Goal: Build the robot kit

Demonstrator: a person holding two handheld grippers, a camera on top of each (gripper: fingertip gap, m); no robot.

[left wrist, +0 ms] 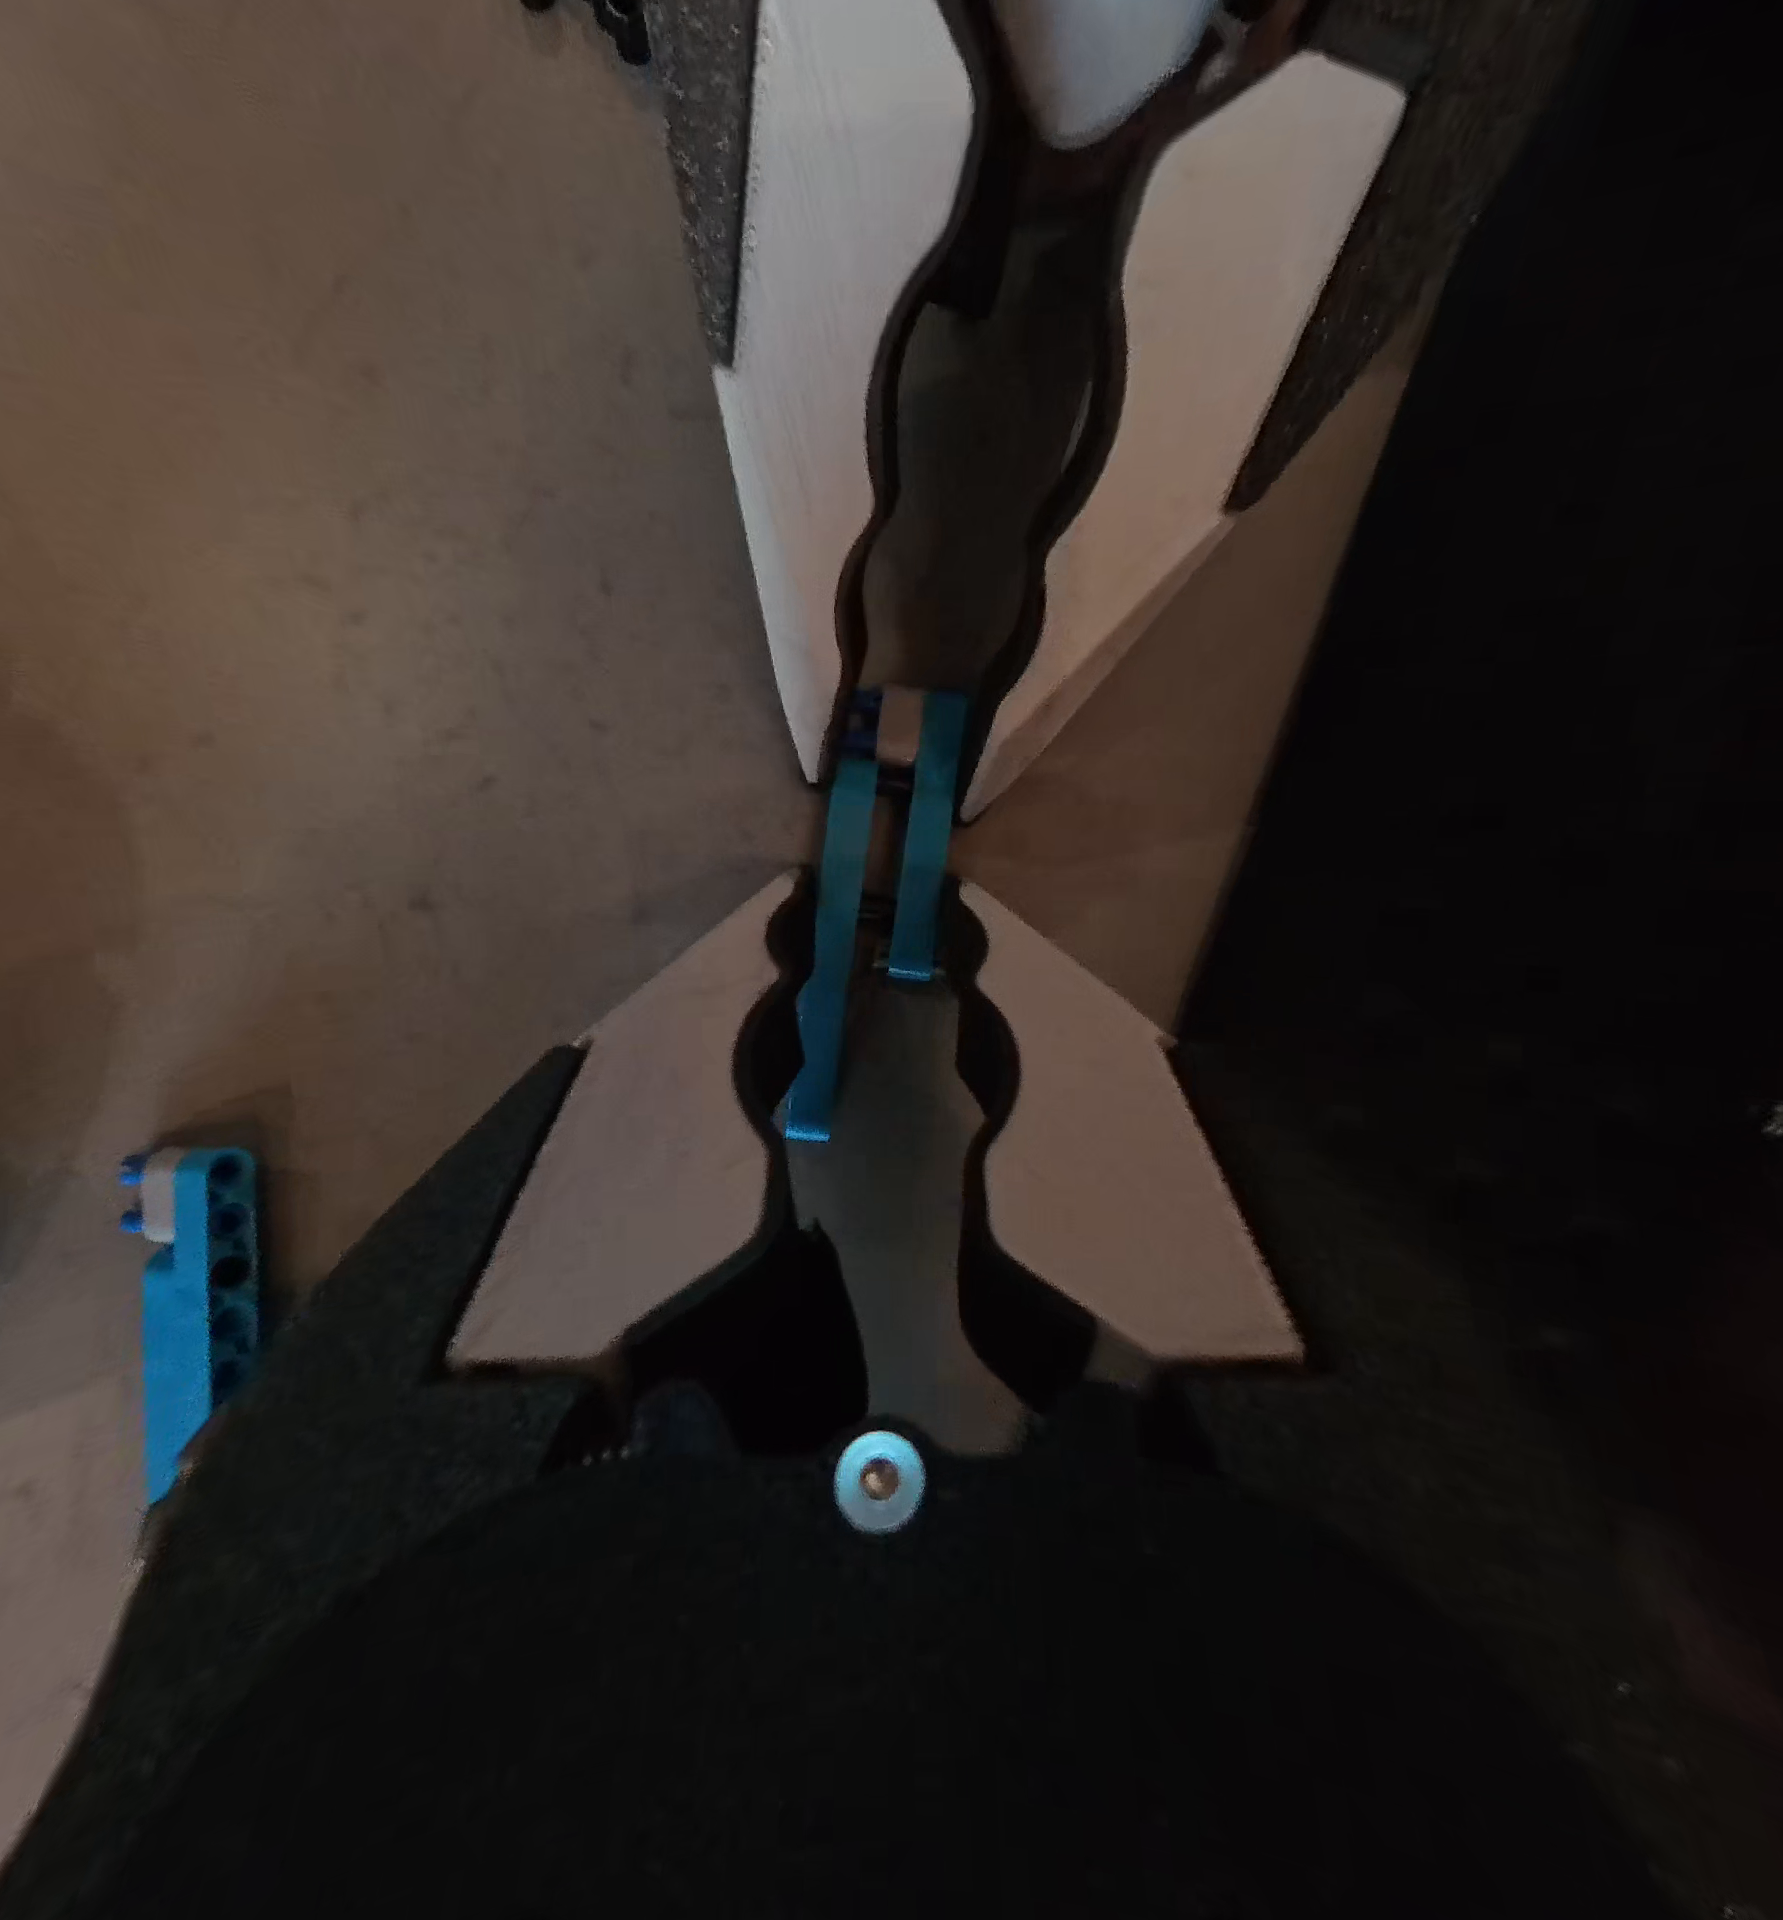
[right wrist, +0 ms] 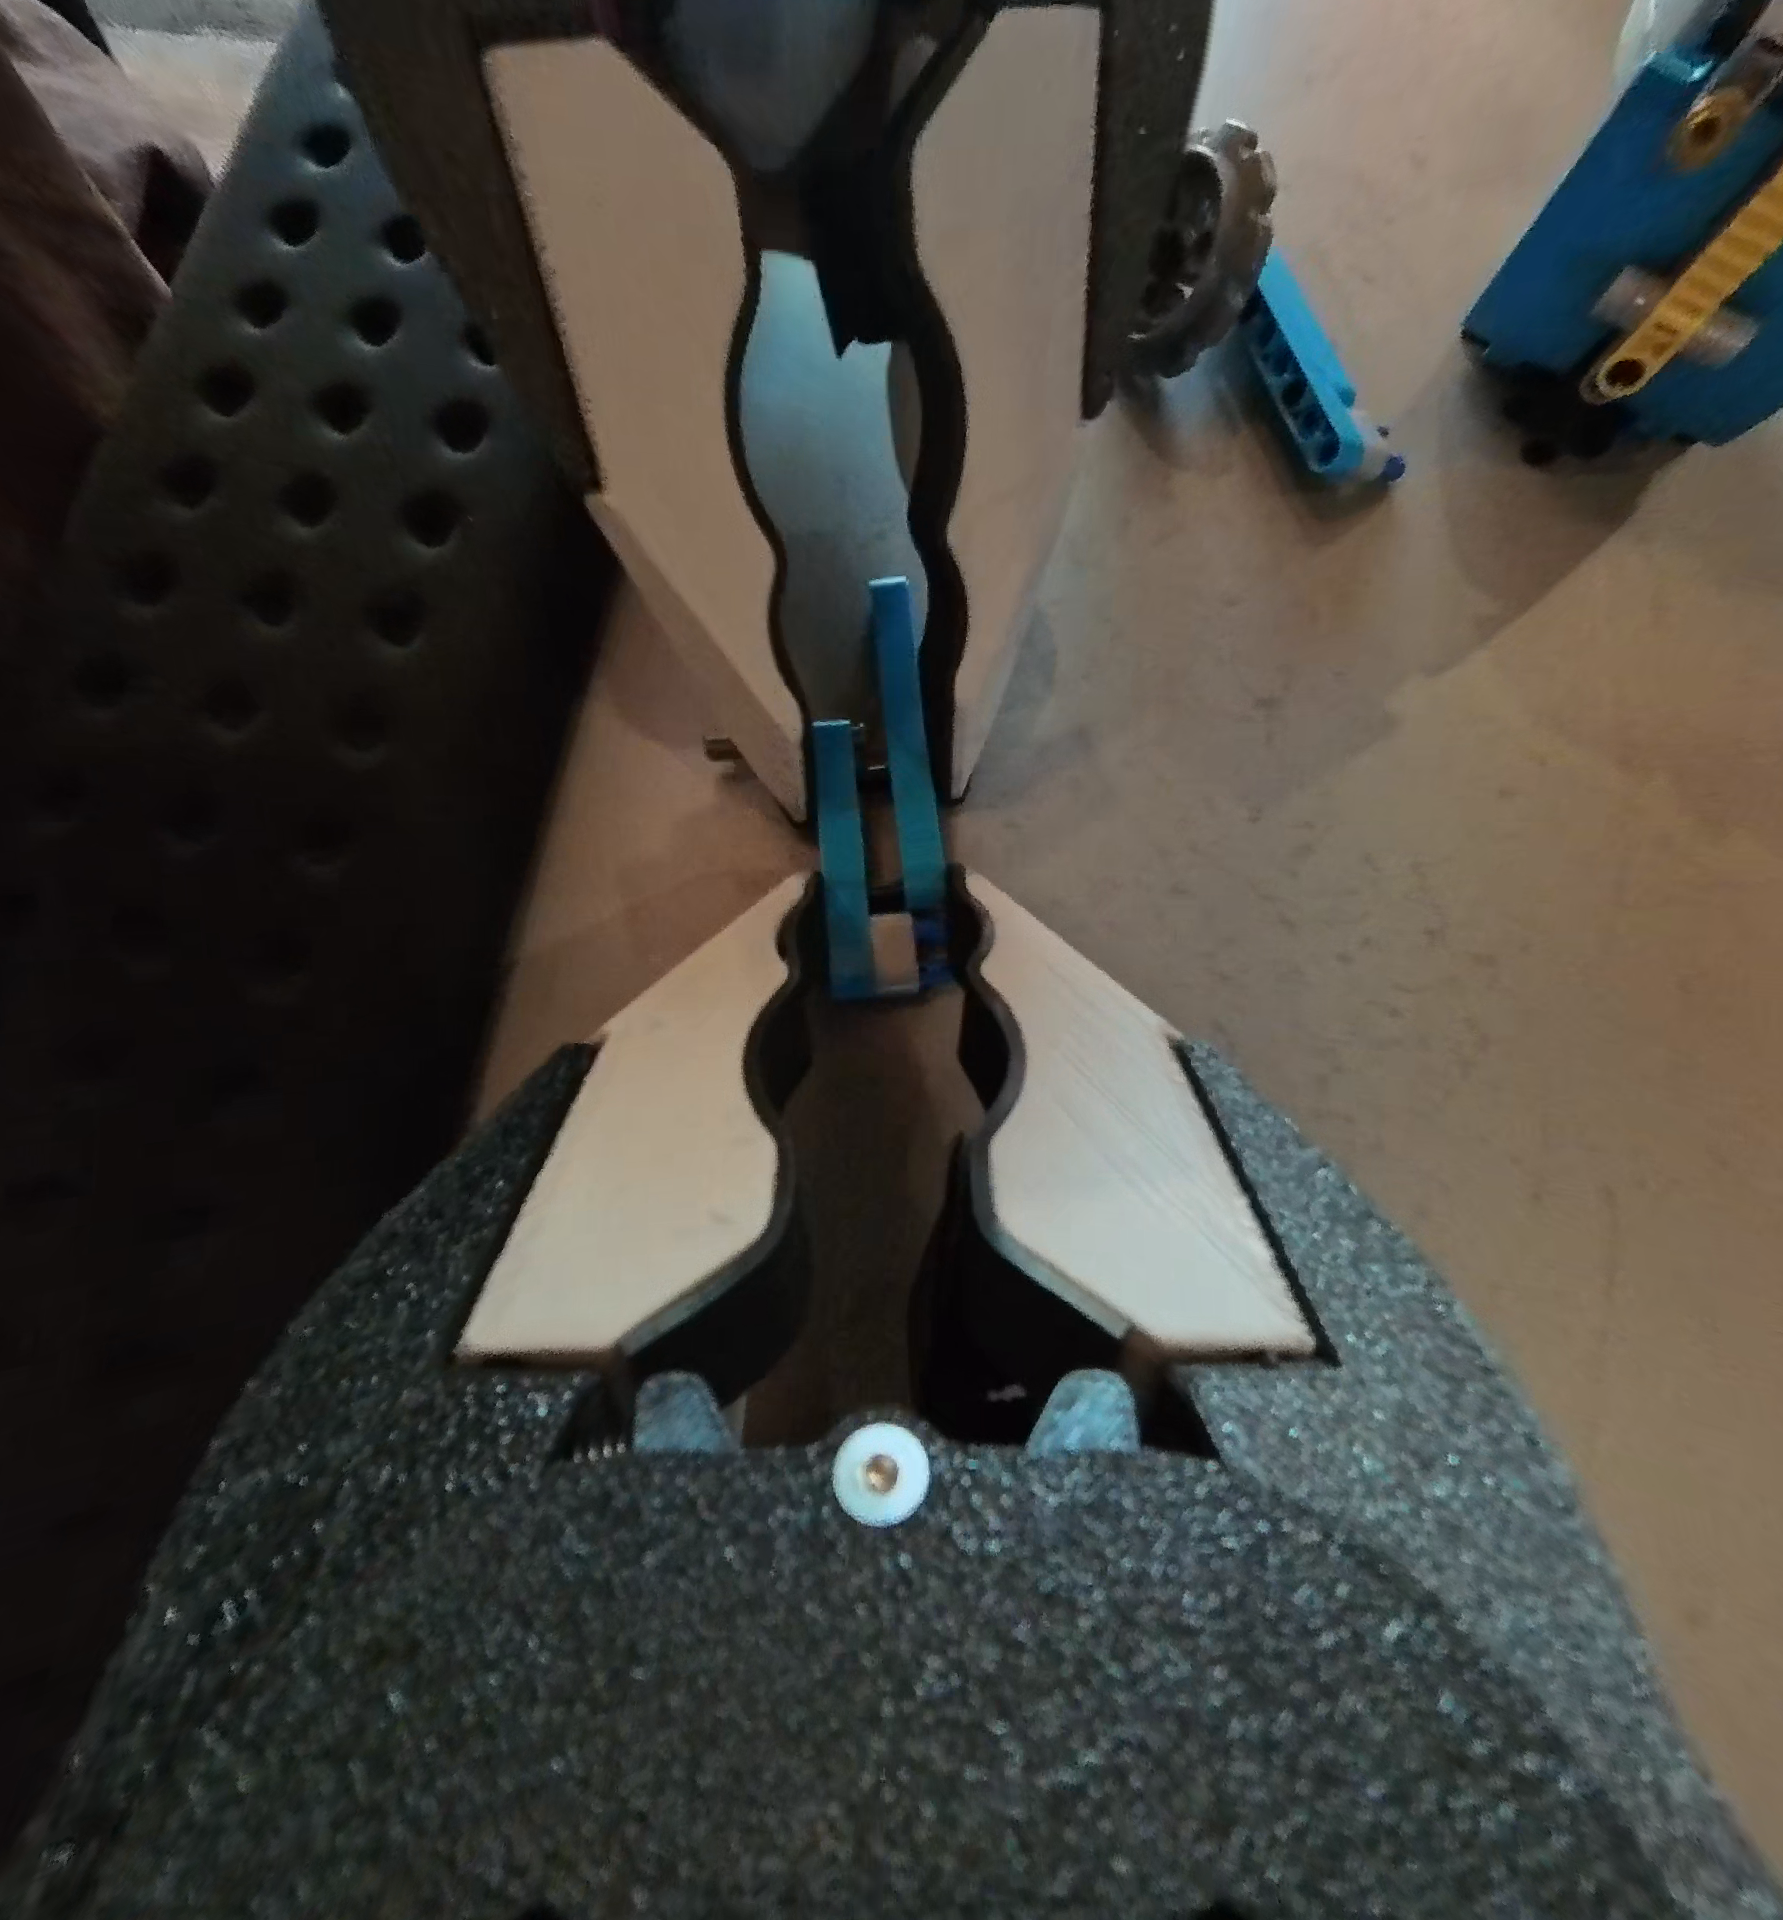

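My two grippers meet tip to tip over the tan table (left wrist: pixel 347 520). Between them is a small blue beam assembly (left wrist: pixel 918 831): two parallel blue beams joined by dark pins. My left gripper (left wrist: pixel 882 894) is shut on one end, and one beam runs back between its fingers. My right gripper (left wrist: pixel 892 800) comes in from the top of the left wrist view and is shut on the other end. In the right wrist view the assembly (right wrist: pixel 913 790) sits between my right gripper (right wrist: pixel 887 883) and the left gripper (right wrist: pixel 876 805) opposite.
A loose blue holed beam with a white piece (left wrist: pixel 201 1278) lies on the table at lower left. In the right wrist view there are a black perforated panel (right wrist: pixel 274 468) at left, a grey gear wheel (right wrist: pixel 1193 249), another blue beam (right wrist: pixel 1302 374) and a blue build with a yellow toothed bar (right wrist: pixel 1676 239). My left and right fingertips are right by each other.
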